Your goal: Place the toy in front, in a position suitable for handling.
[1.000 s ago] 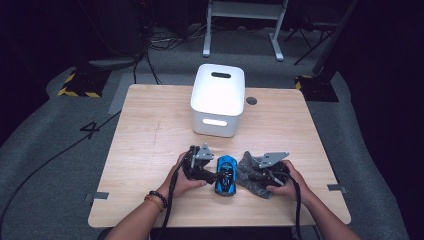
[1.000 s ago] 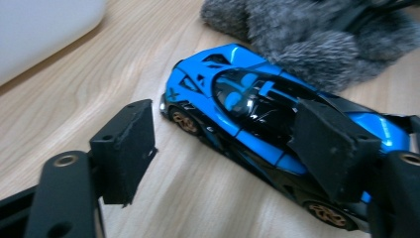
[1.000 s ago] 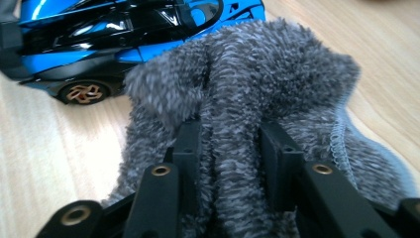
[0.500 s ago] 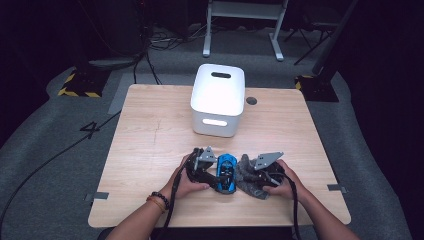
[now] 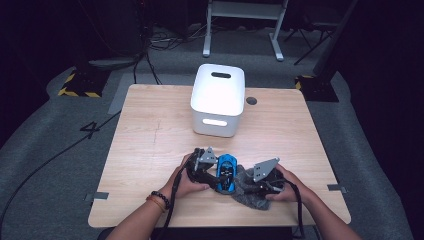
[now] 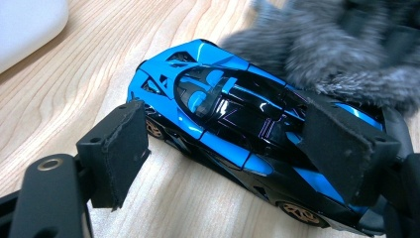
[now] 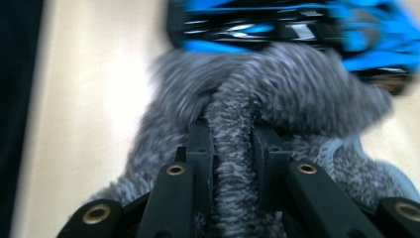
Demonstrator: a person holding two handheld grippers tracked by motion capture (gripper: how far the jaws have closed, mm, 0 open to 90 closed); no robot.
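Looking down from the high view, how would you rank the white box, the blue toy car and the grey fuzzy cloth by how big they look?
1. White plastic box with a slotted lid, clearly largest.
2. Grey fuzzy cloth and shiny blue-and-black toy car: these look about alike. Part of the cloth lies under the right tool, so I won't rank them.

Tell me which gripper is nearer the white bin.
Left. The left gripper sits below the white bin, its fingers astride the blue car but not pressing it. The right gripper lies farther right and lower, pinching the grey cloth.
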